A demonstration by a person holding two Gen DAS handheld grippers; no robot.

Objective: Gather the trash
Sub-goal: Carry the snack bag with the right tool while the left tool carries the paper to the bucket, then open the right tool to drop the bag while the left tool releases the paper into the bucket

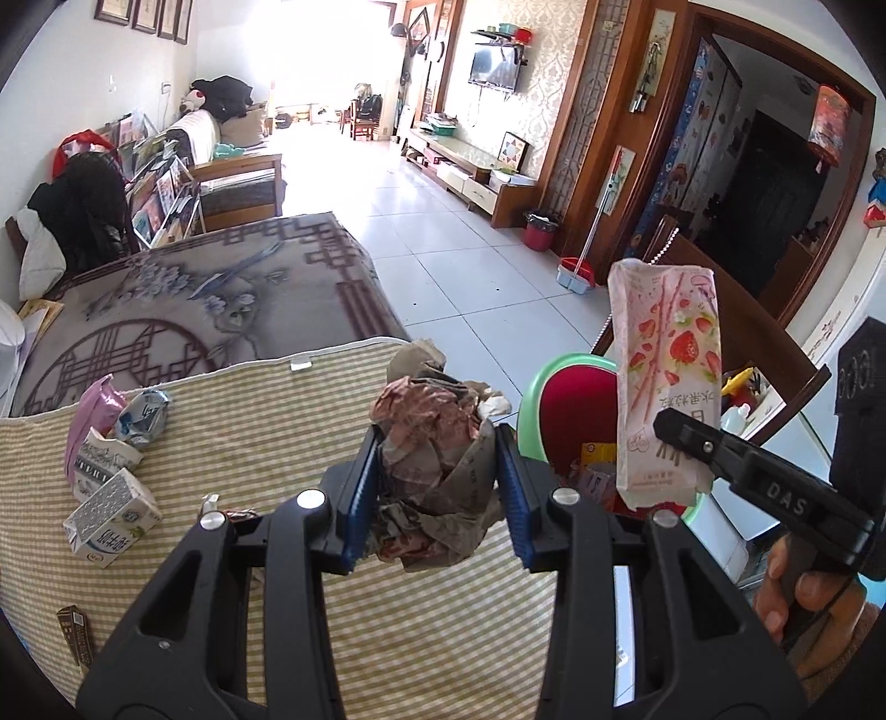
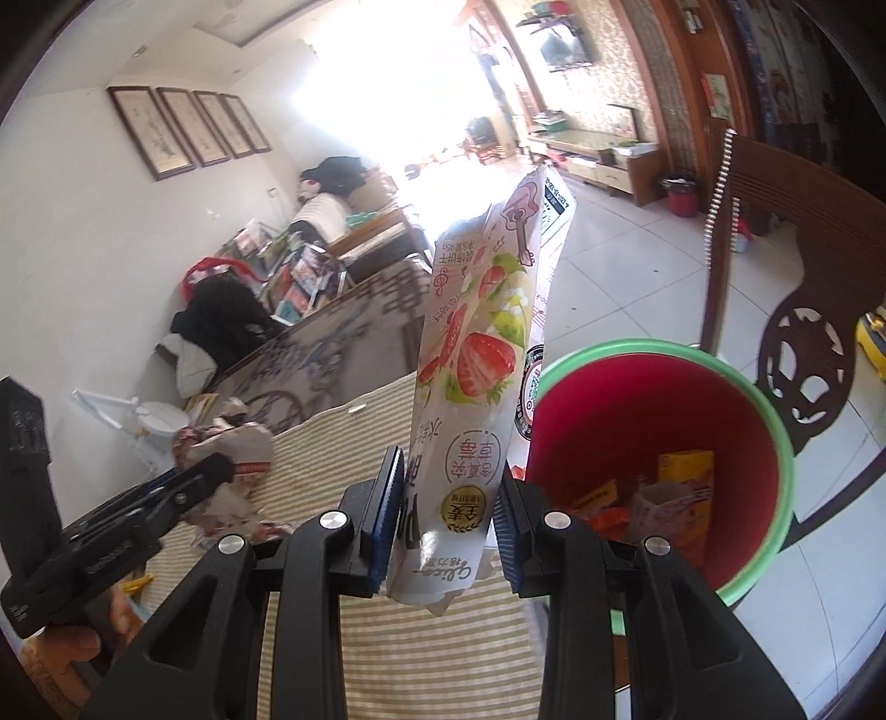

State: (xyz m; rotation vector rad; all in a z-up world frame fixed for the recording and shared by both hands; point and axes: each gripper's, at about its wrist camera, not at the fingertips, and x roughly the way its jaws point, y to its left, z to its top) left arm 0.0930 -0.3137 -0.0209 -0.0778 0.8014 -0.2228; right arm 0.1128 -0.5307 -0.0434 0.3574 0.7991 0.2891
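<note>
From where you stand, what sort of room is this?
Most likely a home living room: a sofa along one wall, a wall-mounted television over a low cabinet, and framed pictures.

We see long living room, white tile floor, strong glare from far window washing out far end. Taking TV as landmark: it hangs on patterned right wall, low cabinet below it, red bin nearer us past cabinet's end. Opposite TV, sofa along white left wall, framed pictures above. Dark wooden doorway nearer than TV, same side. Wooden chair close by.
</note>
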